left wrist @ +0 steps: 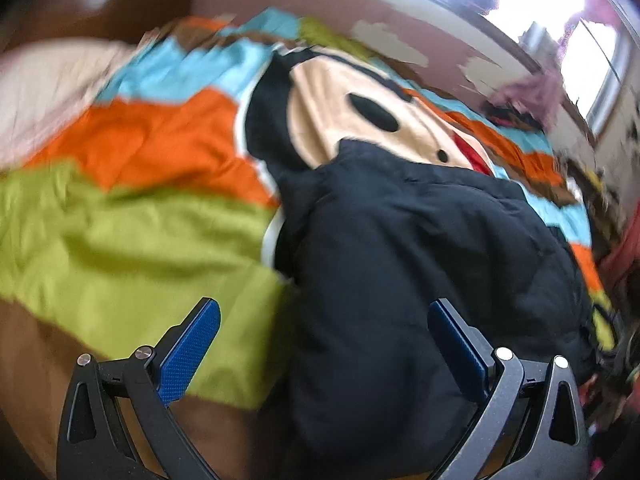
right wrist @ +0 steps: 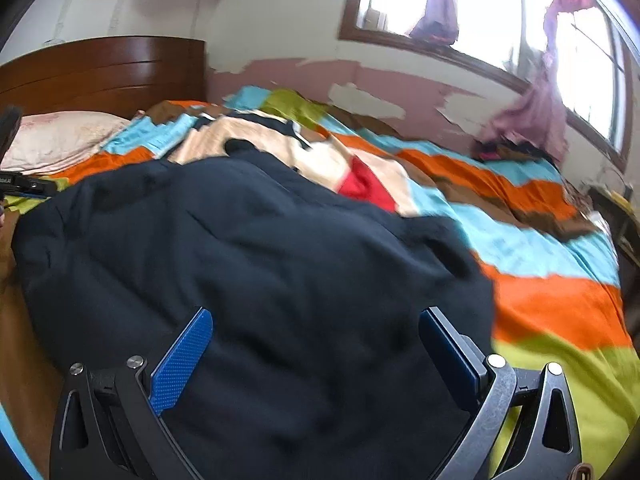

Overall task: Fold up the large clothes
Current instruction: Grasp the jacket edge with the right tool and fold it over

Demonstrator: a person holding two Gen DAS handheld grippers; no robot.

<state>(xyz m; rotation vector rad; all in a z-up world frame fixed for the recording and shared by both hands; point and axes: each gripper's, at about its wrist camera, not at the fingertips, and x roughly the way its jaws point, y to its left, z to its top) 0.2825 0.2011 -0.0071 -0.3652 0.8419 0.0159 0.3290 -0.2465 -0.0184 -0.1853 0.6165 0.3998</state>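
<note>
A large dark navy padded jacket [left wrist: 420, 260] lies bunched on a bed with a striped cartoon bedspread [left wrist: 132, 216]. My left gripper [left wrist: 324, 320] is open and empty, hovering above the jacket's left edge where it meets the green stripe. In the right wrist view the jacket [right wrist: 248, 260] fills the middle and lower frame. My right gripper [right wrist: 316, 328] is open and empty, just above the jacket's near part. Both views are motion-blurred. The left gripper's body [right wrist: 16, 184] shows at the left edge of the right wrist view.
A pink pillow [right wrist: 56, 140] and a wooden headboard [right wrist: 104, 72] stand at the bed's far left. A peeling wall and windows [right wrist: 480, 12] run along the far side. Pink and dark clothes [right wrist: 520, 136] lie piled at the far right.
</note>
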